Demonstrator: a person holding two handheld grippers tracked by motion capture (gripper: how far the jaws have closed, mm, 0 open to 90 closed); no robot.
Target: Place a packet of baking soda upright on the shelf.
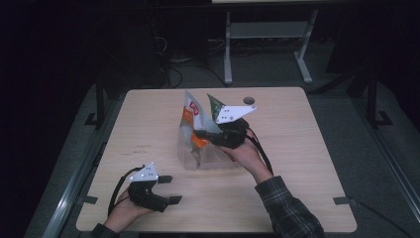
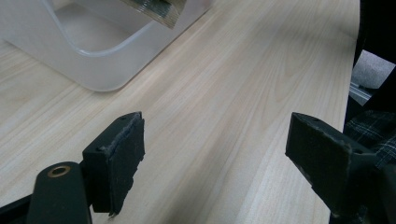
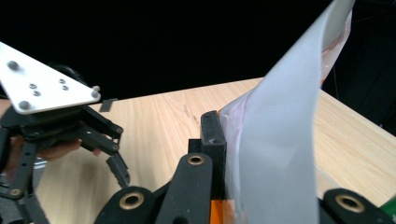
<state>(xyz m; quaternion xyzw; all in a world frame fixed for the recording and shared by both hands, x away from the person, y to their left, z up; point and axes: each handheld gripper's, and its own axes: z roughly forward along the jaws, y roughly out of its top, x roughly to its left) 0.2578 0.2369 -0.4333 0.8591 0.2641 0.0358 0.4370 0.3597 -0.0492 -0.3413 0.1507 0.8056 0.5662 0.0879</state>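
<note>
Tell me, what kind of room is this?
Probably a lab or workshop set up for recording. A light wooden table stands in a dark room, metal stand legs and cables lie on the floor behind it, and a person works a hand-held gripper fitted with a cable and plate.

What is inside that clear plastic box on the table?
Snack bags stand in the clear box: a white and orange bag gripped by the right tool, and a green bag behind. The box's bottom is covered.

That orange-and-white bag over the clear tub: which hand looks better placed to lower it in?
Right, probably. The right gripper is already clamped on the bag above the tub; the left gripper sits open on the table.
</note>
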